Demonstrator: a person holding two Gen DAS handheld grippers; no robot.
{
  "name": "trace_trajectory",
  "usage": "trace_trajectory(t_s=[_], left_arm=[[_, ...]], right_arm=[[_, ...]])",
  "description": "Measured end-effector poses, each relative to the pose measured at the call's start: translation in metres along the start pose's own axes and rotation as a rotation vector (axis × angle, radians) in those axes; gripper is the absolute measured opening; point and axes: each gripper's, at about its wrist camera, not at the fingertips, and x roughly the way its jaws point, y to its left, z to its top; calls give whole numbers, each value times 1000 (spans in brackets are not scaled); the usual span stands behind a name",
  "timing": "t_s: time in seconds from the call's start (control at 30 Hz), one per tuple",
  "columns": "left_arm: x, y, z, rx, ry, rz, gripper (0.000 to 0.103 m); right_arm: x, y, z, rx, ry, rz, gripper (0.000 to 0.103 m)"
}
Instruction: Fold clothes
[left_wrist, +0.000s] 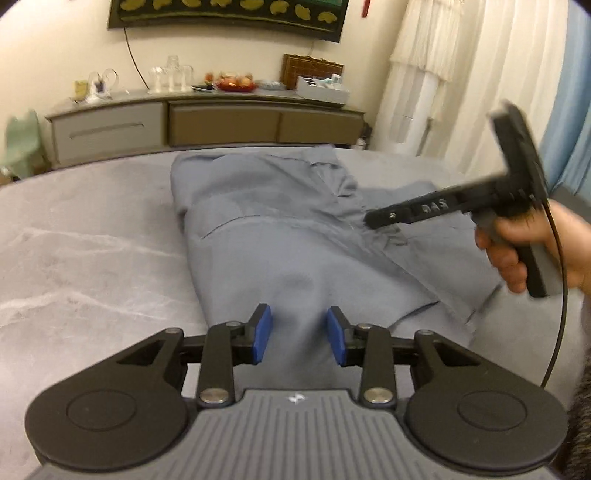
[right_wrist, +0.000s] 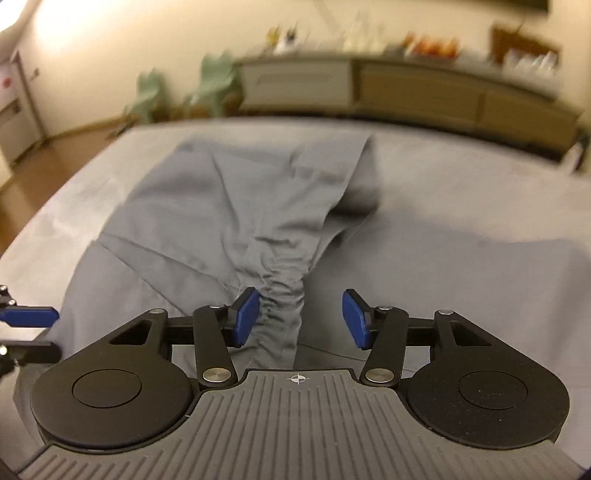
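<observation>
A: Blue pads on the left gripper (left_wrist: 299, 334) are standing apart, hovering over the near end of the grey garment (left_wrist: 280, 229) with nothing pinched between them.

B: And the right gripper (right_wrist: 301, 319)?

A: Its jaws are standing wide as well. A gathered ridge of cloth (right_wrist: 280, 295) is running up between them, brushing the left pad, but the pads are not squeezing it.

B: Where is the garment lying?

A: It is lying spread along the grey bed (left_wrist: 85, 229), running away from both grippers toward the far edge. One side looks already turned over the middle, and a flap is trailing off to the right under the person's hand (left_wrist: 524, 243).

B: So how far along is the folding?

A: Early to middle, I would judge. It is lying as a long narrowed shape, still creased, and the lengthwise halving is looking undone.

B: Beyond that?

A: A sideboard (left_wrist: 207, 122) is standing against the wall.
</observation>
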Motion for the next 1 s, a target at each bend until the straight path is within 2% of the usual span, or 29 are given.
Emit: trace_trajectory(t_s=[0.07,0.1,0.17,0.27,0.33,0.4,0.5,0.6,0.67,0.73,0.77,0.8,0.9,1.0], left_arm=[[-9,24,15,-126,-77,-19,34],[-6,36,24,-175,-88,-9,36],[17,57,42,-234,-51,61,42],[71,79,60,-276,38,122,42],[97,86,67,-278,55,135,42],[121,91,73,-275,74,151,38],[142,107,79,-274,75,202,35],[144,122,87,-327,53,249,33],[137,128,90,-356,46,247,32],[122,120,94,-342,30,210,30],[113,110,97,-310,13,183,31],[103,100,100,-277,-3,155,31],[94,70,103,-181,-6,84,31],[110,50,99,-108,33,74,31]], right_arm=[[-34,25,-8,-72,-122,-41,54],[-49,38,-13,-105,-174,-42,55],[-67,68,-23,-168,-218,30,60],[-59,106,-40,-208,-164,158,58],[-40,125,-57,-224,-85,187,56],[-20,140,-78,-240,25,188,56],[-28,152,-102,-272,-21,153,58],[-36,155,-105,-268,-21,146,58],[-40,153,-111,-272,-7,165,59],[-48,143,-105,-251,6,204,59],[-59,134,-95,-219,-18,211,53],[-69,124,-86,-187,-42,219,52],[-80,98,-46,-174,-146,98,54],[-42,80,-3,-210,-124,-9,52]])
